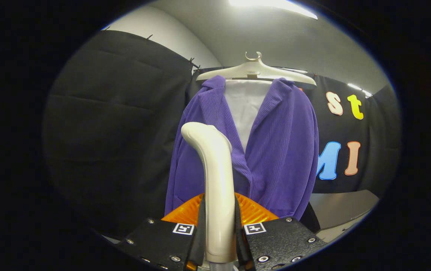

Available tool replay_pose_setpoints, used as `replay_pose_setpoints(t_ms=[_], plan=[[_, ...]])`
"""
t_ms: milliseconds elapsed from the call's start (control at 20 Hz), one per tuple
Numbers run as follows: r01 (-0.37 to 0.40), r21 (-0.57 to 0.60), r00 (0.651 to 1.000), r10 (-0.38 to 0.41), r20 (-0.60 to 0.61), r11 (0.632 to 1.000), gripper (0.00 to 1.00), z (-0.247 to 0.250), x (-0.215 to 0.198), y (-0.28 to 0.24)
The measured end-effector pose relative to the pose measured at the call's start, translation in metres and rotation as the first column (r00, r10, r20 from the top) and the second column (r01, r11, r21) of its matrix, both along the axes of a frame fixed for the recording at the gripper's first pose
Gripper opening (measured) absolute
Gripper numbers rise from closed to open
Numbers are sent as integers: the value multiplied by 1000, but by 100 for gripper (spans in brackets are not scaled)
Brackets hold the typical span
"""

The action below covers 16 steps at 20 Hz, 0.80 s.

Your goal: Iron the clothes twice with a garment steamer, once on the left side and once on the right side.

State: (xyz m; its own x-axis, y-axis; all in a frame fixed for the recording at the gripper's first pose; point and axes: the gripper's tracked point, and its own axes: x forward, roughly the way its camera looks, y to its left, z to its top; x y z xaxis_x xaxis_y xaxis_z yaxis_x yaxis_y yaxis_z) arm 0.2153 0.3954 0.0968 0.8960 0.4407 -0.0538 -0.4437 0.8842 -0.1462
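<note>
Fingers of the hand-held gripper (219, 235) press on both sides of the steamer (215, 180), clamped on its upright handle low down, with the curved head rising ahead of them and bending toward the garment. The hold looks sound: the handle is a smooth, hard, glossy plastic, so it may slip or twist if the squeeze eases, and a low grip leaves the head free to swing. I judge the steamer moderately heavy and top-loaded, with a hose likely tugging from below, though that part is hidden. An orange ribbed piece (253, 210) sits just beyond the fingers, behind the handle; what it belongs to I cannot tell.

Farther on hangs the jacket (283, 150), purple and ribbed, open at the front over a white panel (243, 109), on a pale hanger (255, 69) against the black booth wall (117, 120). The cloth is soft and limp and will give way and sway under any push, so passes should be light strokes down each front panel, left and right. The steamer head stands near the jacket's left front; whether it touches the cloth I cannot tell. A grey surface (341, 205) lies low to the right.
</note>
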Motion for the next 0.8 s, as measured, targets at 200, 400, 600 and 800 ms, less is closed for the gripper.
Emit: replay_pose_setpoints(t_ms=[200, 400, 600, 800], plan=[[-9, -30, 1000, 8, -29, 1000, 33, -33, -5, 1], [-20, -58, 992, 13, -124, 998, 34, -80, -12, 0], [-21, -89, 987, 7, -162, 996, 33, -112, -19, -3], [-24, -128, 983, 1, -181, 992, 34, -135, -29, -3]])
